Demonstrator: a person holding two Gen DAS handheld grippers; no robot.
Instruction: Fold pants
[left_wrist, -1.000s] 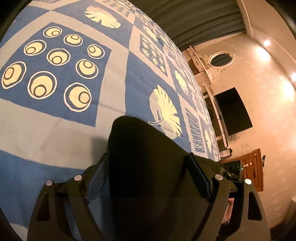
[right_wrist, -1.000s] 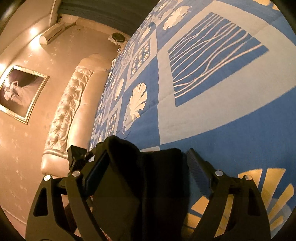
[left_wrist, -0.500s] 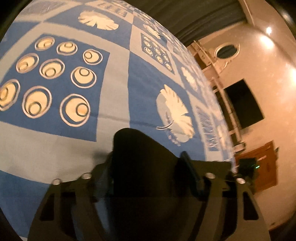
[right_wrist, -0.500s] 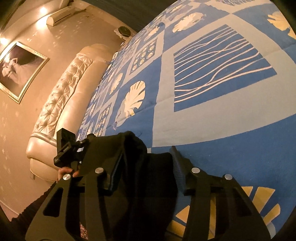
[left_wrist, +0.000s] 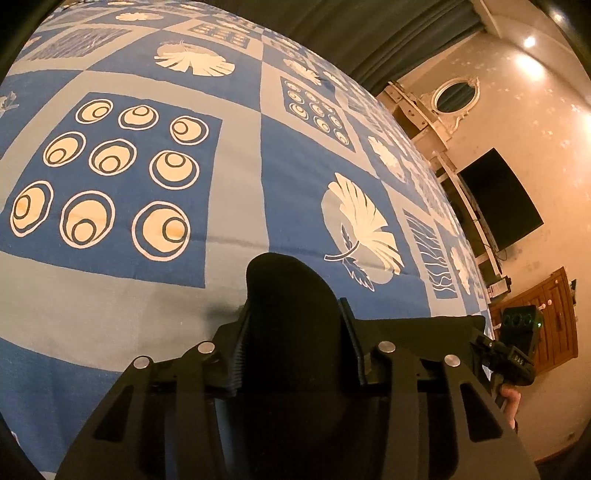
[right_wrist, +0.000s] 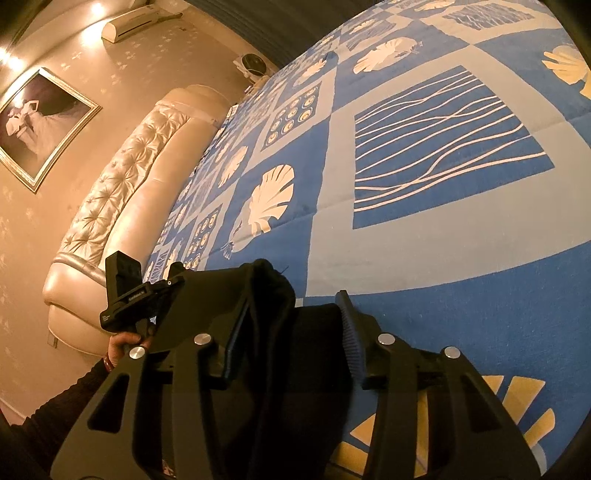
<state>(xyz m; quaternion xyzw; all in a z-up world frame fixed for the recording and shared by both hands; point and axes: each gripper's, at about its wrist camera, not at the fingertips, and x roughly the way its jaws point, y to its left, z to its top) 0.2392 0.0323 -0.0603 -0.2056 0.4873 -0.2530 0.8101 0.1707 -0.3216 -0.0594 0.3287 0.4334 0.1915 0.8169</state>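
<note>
1. Left wrist view: left tool (left_wrist: 293, 317) has both ribbed pads (left_wrist: 242, 343) against a rounded fold of the black pants (left_wrist: 291, 291); jaws closing on it. The soft, matte fabric bulges past the fingertips above the bed (left_wrist: 236, 177), whose sheet is blue and grey with cream circles and leaves. Only this view shows a dark wall screen (left_wrist: 500, 199), an oval mirror (left_wrist: 456, 94) and a wooden cabinet (left_wrist: 554, 314).
2. Right wrist view: right tool (right_wrist: 291, 325), partly closed, grips a bunched pants edge (right_wrist: 271, 295). Only here: a tufted, glossy headboard (right_wrist: 122, 192), a framed picture (right_wrist: 40, 125) and the left hand (right_wrist: 123, 341).
</note>
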